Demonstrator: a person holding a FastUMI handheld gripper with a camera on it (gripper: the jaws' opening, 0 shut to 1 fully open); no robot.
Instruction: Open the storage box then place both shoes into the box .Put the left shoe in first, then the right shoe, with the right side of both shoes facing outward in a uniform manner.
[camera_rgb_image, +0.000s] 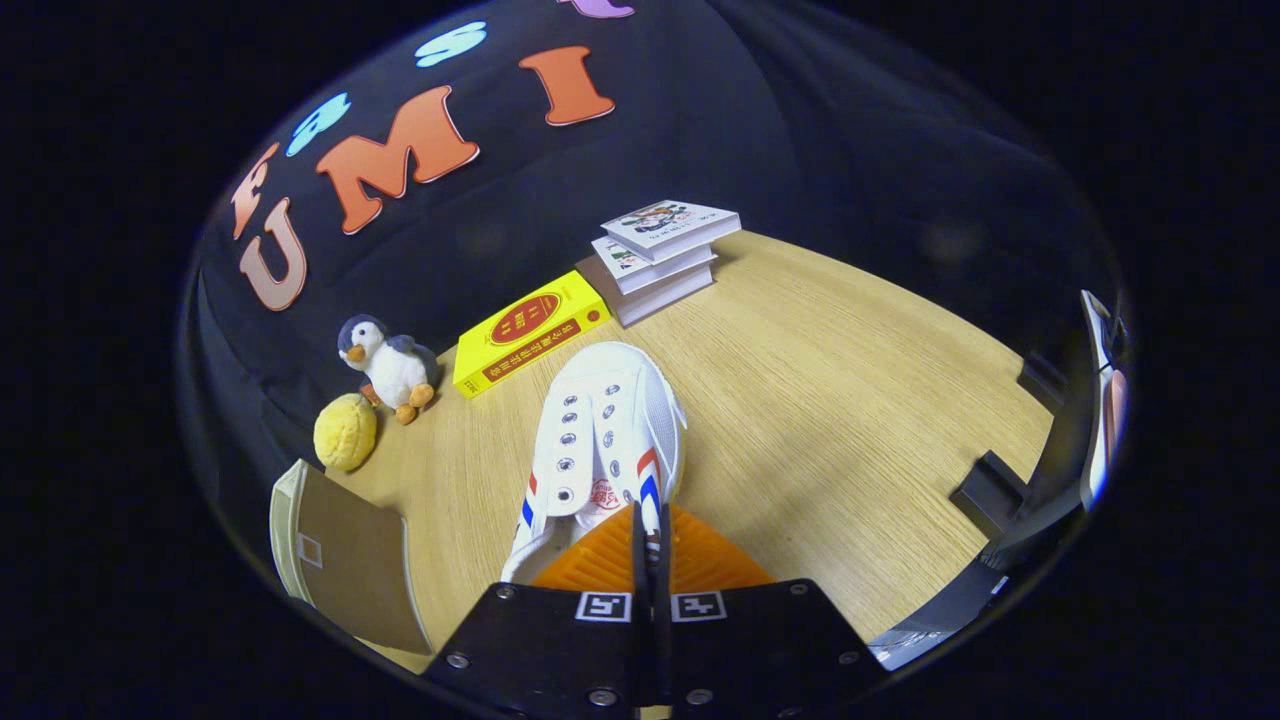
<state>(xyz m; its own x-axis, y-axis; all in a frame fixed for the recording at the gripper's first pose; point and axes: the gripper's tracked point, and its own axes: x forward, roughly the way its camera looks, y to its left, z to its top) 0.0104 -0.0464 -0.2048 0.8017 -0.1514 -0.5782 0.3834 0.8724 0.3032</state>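
A white canvas shoe (605, 440) with red and blue side stripes and no laces points away from me, toe toward the books. My gripper (650, 520) is shut on the shoe's rim at its right side, near the heel; the two fingers stand almost together with the thin edge pinched between them. The heel end is hidden behind the fingers. I cannot tell whether the shoe rests on the wooden table (850, 400) or hangs just above it. The storage box (340, 560), cream-edged with a brown panel, stands to the left of the fingers.
A yellow book (530, 335) lies beyond the shoe's toe, with a stack of books (665, 255) behind it. A plush penguin (390, 365) and a yellow ball (345, 430) sit near the box. Black stand parts (995, 495) occupy the right side.
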